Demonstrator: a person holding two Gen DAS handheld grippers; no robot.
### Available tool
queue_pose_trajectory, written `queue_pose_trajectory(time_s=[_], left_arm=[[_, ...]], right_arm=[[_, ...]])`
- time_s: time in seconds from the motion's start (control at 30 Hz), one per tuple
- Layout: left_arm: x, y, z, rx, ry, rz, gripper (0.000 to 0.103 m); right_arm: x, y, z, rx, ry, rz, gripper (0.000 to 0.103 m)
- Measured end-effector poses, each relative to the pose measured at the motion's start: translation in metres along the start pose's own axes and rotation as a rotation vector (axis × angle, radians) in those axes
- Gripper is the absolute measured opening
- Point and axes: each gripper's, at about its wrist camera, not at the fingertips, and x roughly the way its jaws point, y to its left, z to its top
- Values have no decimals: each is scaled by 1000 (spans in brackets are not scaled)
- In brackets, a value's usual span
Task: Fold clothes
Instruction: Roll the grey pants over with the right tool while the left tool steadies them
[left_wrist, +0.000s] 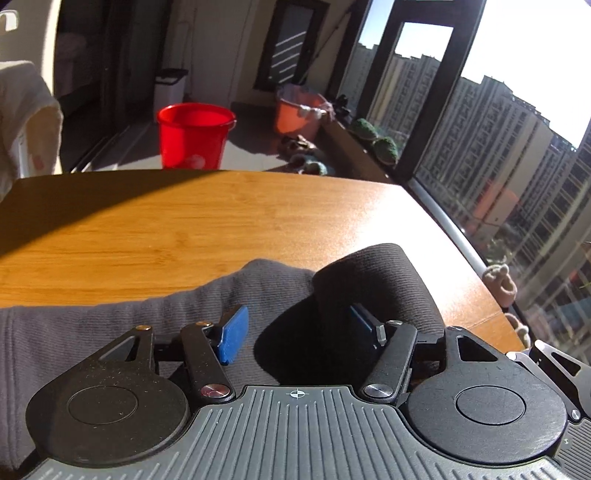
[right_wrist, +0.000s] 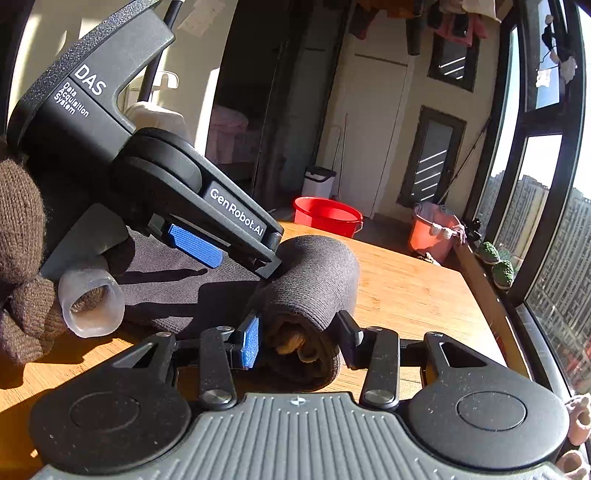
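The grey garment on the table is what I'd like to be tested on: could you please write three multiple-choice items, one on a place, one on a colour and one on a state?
1. Where does the rolled end of the grey garment lie?
A. on the wooden table
B. in the red bucket
C. on the floor

2. What colour are the pads on the gripper fingers?
A. green
B. blue
C. white

3. How does the right gripper stand?
A. shut tight on nothing
B. out of view
C. open, fingers on either side of the roll

Answers:
1 A, the roll rests on the wooden table, near its window side.
2 B, the pads show blue in both views.
3 C, the right gripper has a finger on each side of the roll's end, not clamped.
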Motion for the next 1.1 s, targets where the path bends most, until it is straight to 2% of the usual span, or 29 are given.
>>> queue_pose_trajectory(time_s=[0.1,0.17,0.27,0.37,0.47,0.53,0.73,0.9,0.97,1.07,1.1], left_arm=[[-1,3,-1,-13,-8,-11,68],[-1,4,-1,-12,-8,-13,68],[-3,7,-3,-16,-7,-14,69],[-3,8,-4,-21,-9,-17,70],[-4,8,-4,-18,-11,-10,70],[-5,8,-4,-12,-13,-4,70],[-12,15,-4,-33,-20,4,69],[-37,30,5,-111,-80,-31,71],[-43,29,9,-114,-90,-56,73],[-38,20,10,-69,-75,-55,75],[-34,20,8,-66,-70,-43,77]], right_arm=[[-4,-35,-1,237,2,94,55],[3,-50,-2,341,22,127,61],[12,-55,-7,397,37,133,67],[21,-52,-11,411,59,122,67],[12,-39,-12,331,51,78,51],[11,-29,-8,254,51,55,49],[11,-3,0,62,48,-10,48],[14,41,3,-246,48,-90,48],[16,57,1,-346,47,-106,48],[17,65,1,-389,47,-92,48],[16,59,3,-349,50,-68,48]])
